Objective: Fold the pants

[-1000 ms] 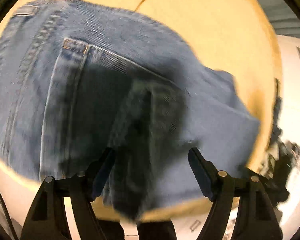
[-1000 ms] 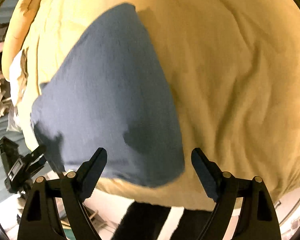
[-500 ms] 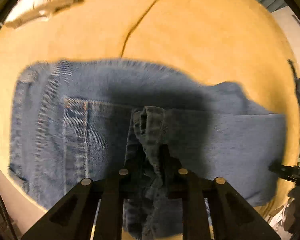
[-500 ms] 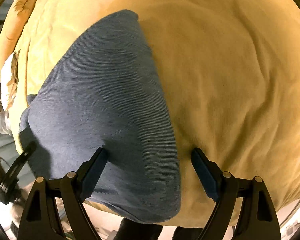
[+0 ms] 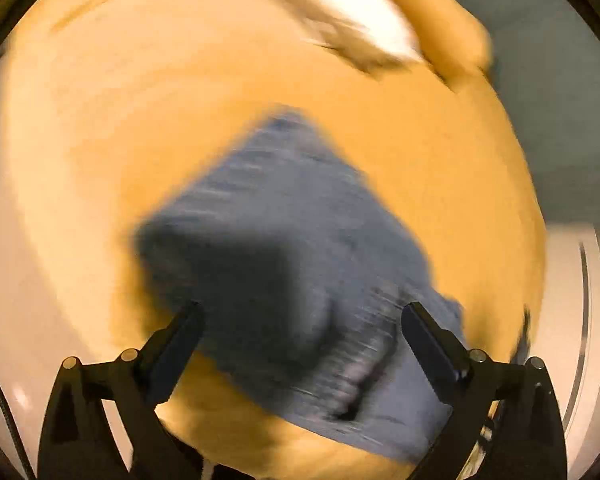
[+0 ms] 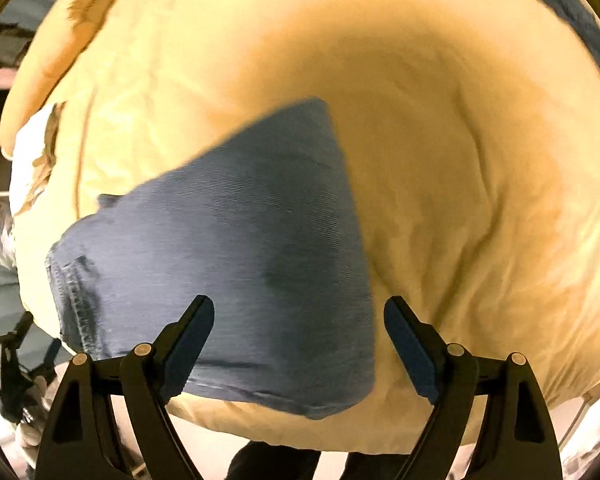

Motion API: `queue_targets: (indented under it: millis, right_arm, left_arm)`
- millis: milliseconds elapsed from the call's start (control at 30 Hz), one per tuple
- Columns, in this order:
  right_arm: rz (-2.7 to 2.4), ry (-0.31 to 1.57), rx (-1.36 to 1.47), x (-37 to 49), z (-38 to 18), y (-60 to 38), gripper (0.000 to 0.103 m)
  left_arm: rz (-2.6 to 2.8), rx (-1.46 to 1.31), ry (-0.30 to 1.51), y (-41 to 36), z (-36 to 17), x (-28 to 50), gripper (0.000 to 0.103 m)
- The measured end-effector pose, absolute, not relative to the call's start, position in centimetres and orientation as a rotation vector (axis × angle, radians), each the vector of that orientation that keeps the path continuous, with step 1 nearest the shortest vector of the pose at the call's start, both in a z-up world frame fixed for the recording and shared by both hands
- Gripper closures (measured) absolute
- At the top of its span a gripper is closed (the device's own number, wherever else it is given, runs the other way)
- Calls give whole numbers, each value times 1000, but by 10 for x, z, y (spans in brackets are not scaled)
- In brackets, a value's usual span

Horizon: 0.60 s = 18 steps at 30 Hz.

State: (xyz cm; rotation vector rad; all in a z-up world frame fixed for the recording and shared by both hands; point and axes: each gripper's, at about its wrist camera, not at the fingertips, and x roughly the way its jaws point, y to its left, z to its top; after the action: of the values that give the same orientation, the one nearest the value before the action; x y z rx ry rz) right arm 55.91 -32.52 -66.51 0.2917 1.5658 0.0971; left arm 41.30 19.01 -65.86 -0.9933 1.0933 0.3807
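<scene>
The blue denim pants lie folded into a compact bundle on the yellow bedcover; this view is motion-blurred. My left gripper is open and empty, above the near edge of the bundle. In the right wrist view the folded pants lie flat near the front edge of the bedcover, with a stitched seam at their left end. My right gripper is open and empty, just above the pants' near right part.
A white and tan cloth lies at the far edge of the bed, also seen in the right wrist view. Another blue denim piece shows at the top right. Clutter stands on the floor to the left.
My left gripper was shut on a bunched fold of the pants half a second ago; it has let go, opened and pulled back. My right gripper stayed open and drew back a little.
</scene>
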Motion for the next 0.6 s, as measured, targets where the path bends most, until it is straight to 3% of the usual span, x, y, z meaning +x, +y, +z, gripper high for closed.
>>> queue_targets:
  millis: [200, 267, 333, 400, 600]
  right_arm:
    - [169, 1586, 232, 555, -669, -272, 14]
    - [179, 1597, 214, 554, -678, -257, 14]
    - [183, 1606, 205, 555, -685, -249, 14]
    - [187, 1618, 207, 555, -694, -238, 14]
    - [185, 1645, 218, 555, -711, -222, 14]
  left_arm:
    - [507, -1402, 980, 211, -720, 376, 4]
    - [544, -1399, 957, 208, -715, 386, 4]
    - [514, -1349, 910, 194, -696, 401, 16]
    - [503, -1273, 916, 189, -681, 414, 16]
    - [474, -1237, 962, 199, -711, 440, 17]
